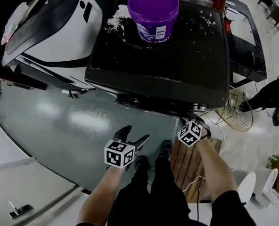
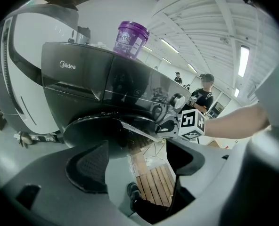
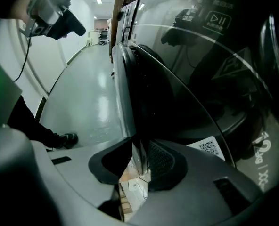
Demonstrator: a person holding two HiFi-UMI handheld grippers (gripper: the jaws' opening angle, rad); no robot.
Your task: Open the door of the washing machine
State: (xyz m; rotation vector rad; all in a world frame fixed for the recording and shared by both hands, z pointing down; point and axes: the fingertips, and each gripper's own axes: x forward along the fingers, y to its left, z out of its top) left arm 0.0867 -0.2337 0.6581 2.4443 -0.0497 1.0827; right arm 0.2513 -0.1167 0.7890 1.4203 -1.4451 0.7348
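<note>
A black Midea washing machine [image 1: 168,55] fills the head view from above; its round dark door [image 2: 102,128] faces me on the front. In the right gripper view, the door's thin rim [image 3: 130,93] runs down between the jaws of my right gripper [image 3: 140,161], which is shut on that edge. From the head view, the right gripper [image 1: 197,121] reaches under the machine's front right edge. My left gripper [image 1: 135,134] hangs open in front of the machine, to the left of the right one, holding nothing. The left gripper [image 2: 139,166] sits short of the door.
A purple bucket [image 1: 153,14] stands on the machine's top beside spilled white powder [image 1: 115,18]. A white-and-black appliance [image 1: 50,27] stands at left, another black one [image 1: 245,36] at right. A wooden slatted pallet [image 1: 189,159] and a wire basket [image 1: 236,114] lie on the floor.
</note>
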